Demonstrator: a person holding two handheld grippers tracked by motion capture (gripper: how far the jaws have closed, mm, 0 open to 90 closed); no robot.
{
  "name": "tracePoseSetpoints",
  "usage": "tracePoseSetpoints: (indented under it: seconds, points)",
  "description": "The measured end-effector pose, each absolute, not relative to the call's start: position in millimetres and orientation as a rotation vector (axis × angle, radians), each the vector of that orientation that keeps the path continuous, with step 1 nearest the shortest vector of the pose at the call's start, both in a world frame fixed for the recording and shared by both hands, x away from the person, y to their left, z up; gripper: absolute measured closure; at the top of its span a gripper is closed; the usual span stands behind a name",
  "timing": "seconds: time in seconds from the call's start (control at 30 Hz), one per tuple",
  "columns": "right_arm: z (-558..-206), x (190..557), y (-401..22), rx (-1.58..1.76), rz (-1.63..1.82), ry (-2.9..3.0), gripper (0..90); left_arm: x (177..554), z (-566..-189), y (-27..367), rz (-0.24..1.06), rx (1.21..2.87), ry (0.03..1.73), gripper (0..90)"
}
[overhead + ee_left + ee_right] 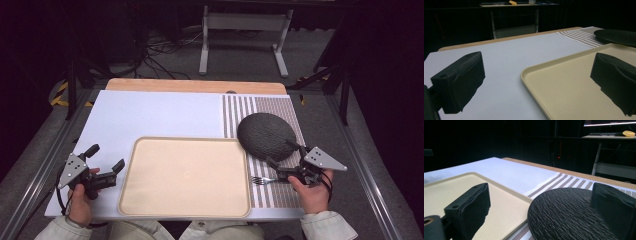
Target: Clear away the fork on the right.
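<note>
Both grippers sit low with jaws apart, holding nothing: the left gripper [106, 157] just left of a beige tray [184, 210], the right gripper [284, 154] beside a dark textured plate [265, 135]. 1 fork [263, 180] lies just below the right gripper's jaws, on the striped mat [235, 112].

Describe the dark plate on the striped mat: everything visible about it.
The plate is round, shallow and black or dark grey, with a rough, bark-like ridged surface and matte finish. It lies flat and empty on the striped placemat, just right of the beige tray, near its far right corner. The right gripper hovers open at its near edge; contact cannot be told.
</note>
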State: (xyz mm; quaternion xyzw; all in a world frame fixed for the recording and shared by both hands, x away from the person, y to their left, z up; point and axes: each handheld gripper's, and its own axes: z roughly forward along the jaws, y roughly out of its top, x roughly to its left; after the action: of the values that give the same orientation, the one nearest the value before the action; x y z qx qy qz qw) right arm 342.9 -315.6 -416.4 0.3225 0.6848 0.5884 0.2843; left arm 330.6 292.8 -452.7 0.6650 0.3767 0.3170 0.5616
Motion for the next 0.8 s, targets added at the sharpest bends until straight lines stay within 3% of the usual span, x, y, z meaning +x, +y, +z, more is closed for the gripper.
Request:
tracePoseSetpoints:
  seconds: [0.8]
  points:
    - [-357.7, 363.3, -312.9, 0.785, 1.208, 2.238, 4.9, 331.0, -452.9, 293.3, 0.738, 1.575, 0.887, 0.0]
